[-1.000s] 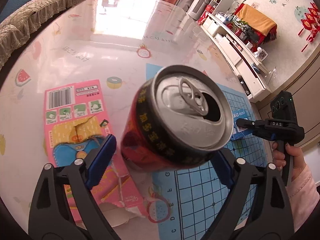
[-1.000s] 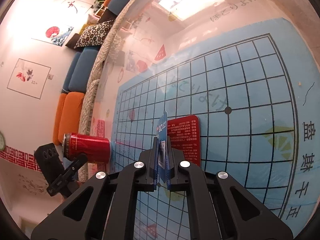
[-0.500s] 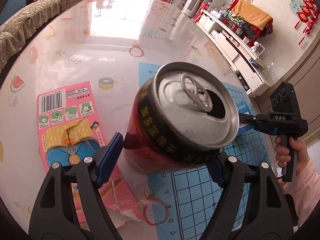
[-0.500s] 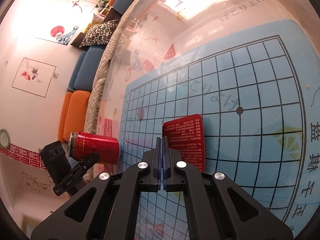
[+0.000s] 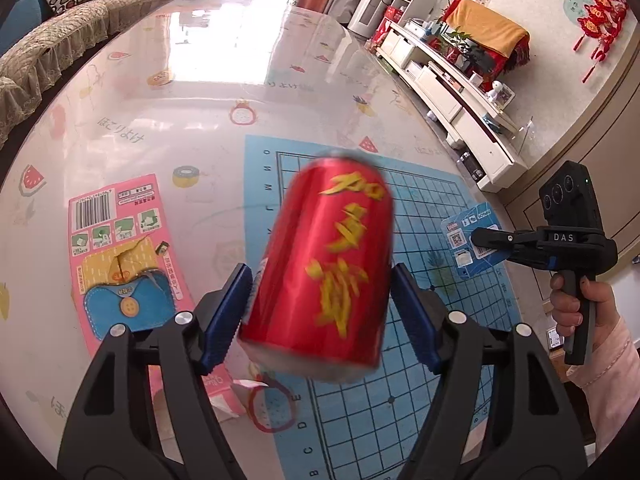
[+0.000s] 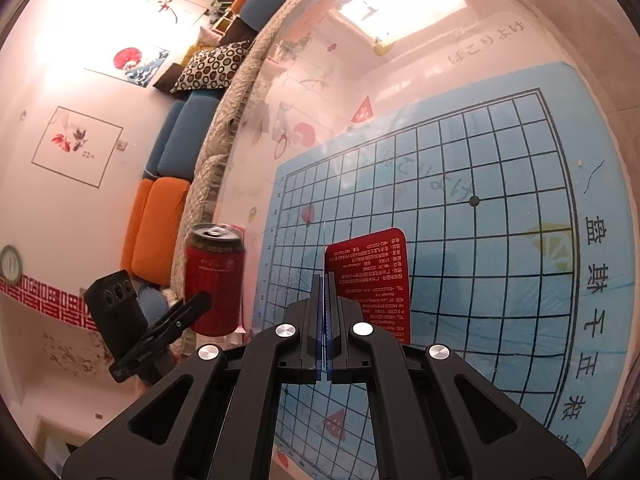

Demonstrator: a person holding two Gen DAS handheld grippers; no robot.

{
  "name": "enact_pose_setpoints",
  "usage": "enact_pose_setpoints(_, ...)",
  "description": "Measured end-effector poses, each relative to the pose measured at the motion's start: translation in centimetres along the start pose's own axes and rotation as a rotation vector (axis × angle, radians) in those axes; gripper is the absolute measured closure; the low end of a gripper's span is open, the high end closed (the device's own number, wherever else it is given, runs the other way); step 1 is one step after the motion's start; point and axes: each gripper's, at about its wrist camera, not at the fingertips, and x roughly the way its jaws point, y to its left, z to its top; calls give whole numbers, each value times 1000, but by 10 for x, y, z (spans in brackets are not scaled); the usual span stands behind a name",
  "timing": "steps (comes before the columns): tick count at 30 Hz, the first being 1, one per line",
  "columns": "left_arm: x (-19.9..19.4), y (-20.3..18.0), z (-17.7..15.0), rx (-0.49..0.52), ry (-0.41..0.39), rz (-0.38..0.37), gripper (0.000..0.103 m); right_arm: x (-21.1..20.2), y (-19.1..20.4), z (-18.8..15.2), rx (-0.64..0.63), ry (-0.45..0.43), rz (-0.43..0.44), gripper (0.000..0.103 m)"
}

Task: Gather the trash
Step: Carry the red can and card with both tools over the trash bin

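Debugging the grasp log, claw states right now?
Left claw: closing, gripping the red can.
Right claw: shut on the blue card.

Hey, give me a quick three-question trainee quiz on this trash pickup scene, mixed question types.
1. True or false: the right hand-held gripper stands open.
2. Which lies on the blue grid mat? A pink packet, B red card, C drink can.
3. What sits between the left hand-held gripper's fingers?
Key: 1 false, shut on a blue card. 2 B. 3 A red drink can; the jaws are closing on it.
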Motion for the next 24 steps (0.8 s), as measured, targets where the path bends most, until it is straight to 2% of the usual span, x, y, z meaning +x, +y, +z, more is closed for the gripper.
enact_pose_setpoints(8, 4, -8, -7, 6, 33, -24, 39, -20, -7, -12, 8, -20, 1, 101)
enact_pose_setpoints(12, 2, -12, -9, 5, 34, -11, 39, -32, -7, -16, 8, -33, -3, 102)
enact_pose_setpoints(24, -11, -55, -14, 66, 28, -26, 40, -68, -3, -30, -6, -70, 7, 102)
